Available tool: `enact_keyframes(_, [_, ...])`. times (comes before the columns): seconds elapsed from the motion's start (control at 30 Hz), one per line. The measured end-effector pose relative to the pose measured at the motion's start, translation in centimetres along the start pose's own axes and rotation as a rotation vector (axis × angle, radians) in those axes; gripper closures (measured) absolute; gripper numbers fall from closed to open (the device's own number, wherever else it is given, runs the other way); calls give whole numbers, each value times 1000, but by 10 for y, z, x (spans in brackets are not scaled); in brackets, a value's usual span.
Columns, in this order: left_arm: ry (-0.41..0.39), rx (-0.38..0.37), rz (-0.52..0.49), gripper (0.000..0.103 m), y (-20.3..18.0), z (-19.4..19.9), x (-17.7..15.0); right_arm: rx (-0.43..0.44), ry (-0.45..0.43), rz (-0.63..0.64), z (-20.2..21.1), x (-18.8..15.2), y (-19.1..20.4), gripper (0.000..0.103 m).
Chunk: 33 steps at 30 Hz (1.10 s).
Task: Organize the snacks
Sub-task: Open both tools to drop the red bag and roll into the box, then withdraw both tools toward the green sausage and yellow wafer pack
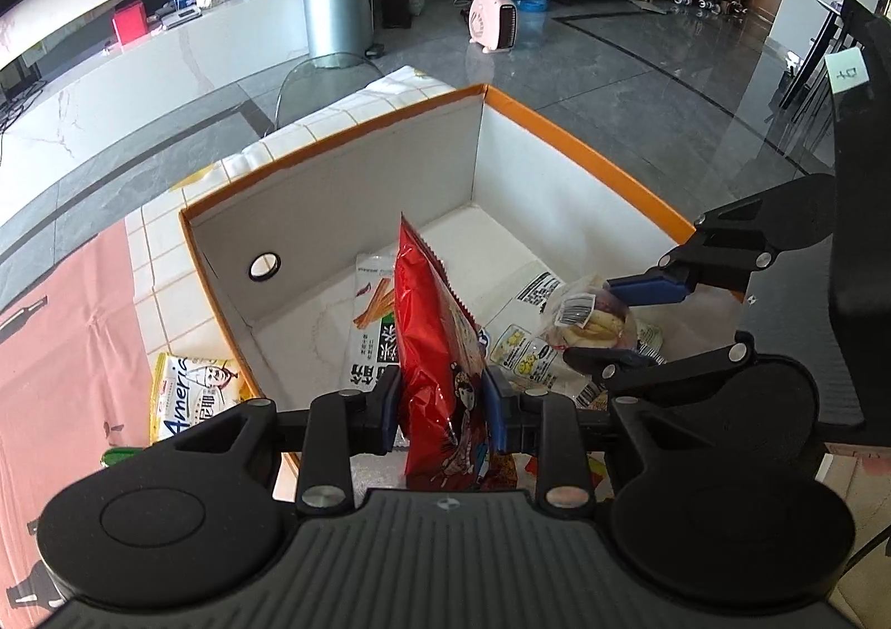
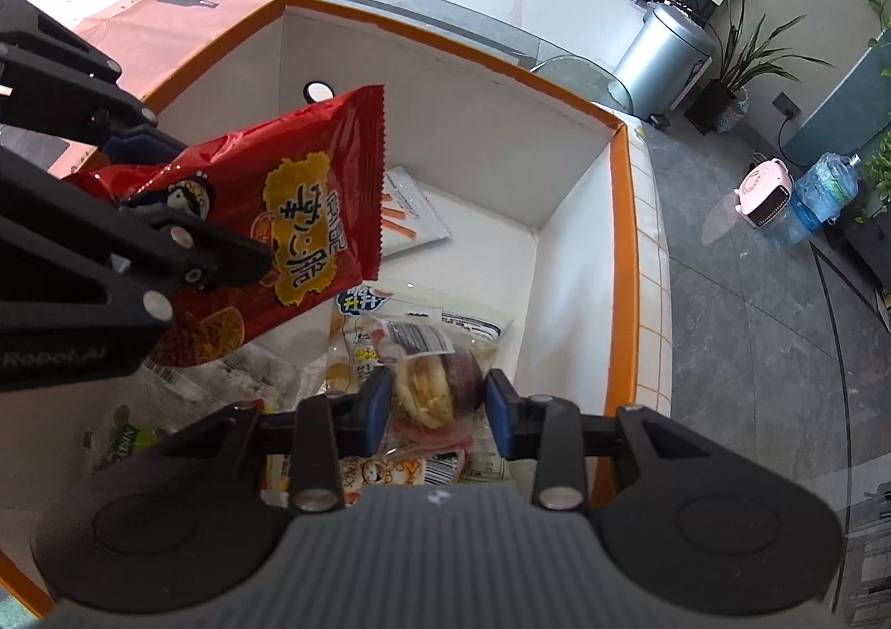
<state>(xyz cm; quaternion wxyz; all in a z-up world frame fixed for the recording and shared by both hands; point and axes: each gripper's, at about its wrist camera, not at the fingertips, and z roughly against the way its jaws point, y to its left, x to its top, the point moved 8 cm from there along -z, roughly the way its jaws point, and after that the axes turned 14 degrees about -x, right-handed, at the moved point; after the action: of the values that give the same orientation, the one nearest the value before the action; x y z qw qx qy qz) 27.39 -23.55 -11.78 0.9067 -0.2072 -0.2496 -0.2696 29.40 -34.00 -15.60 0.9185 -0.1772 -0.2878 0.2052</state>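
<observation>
- Two grippers reach down into the orange-rimmed box (image 1: 584, 139), which stands on the tiled tabletop (image 1: 167, 261).
- Left gripper (image 1: 442, 406): jaws narrowed and pressing both faces of the red snack bag (image 1: 431, 345), held upright on edge above the box floor.
- Right gripper (image 2: 437, 409): blue pads clamp a clear-wrapped bun packet (image 2: 440, 378) from both sides, low over the loose packets on the box floor.
- Inside the box, a white packet with printed orange sticks (image 1: 373, 306) lies flat toward the far wall, beyond the red snack bag.
- Outside the box, just beside its near-left wall, a yellow snack bag (image 1: 186, 389) lies on the tabletop.
</observation>
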Motion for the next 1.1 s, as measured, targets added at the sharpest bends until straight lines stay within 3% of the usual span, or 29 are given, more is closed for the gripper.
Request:
enact_keyframes(0.17, [-34, 18, -3, 66, -1, 10, 2, 7, 2, 8, 6, -1, 4, 67])
enact_keyframes(0.27, [-50, 12, -4, 56, -2, 17, 4, 10, 17, 6, 12, -2, 3, 61])
enact_keyframes(0.37, [-69, 13, -14, 50, -6, 27, 5, 3, 31, 1, 18, -2, 0, 49])
enact_keyframes(0.5, [-102, 19, -18, 45, -10, 44, 6, 1, 54, -19, 29, -2, -3, 42])
enact_keyframes(0.77, [-175, 34, 7, 39, -12, 86, 0, -2, 63, -119, 58, 0, -12, 37])
enact_keyframes(1.1, [-235, 132, 12, 36, -3, 137, -31, 62, -29, -260, 118, 2, 7, 35])
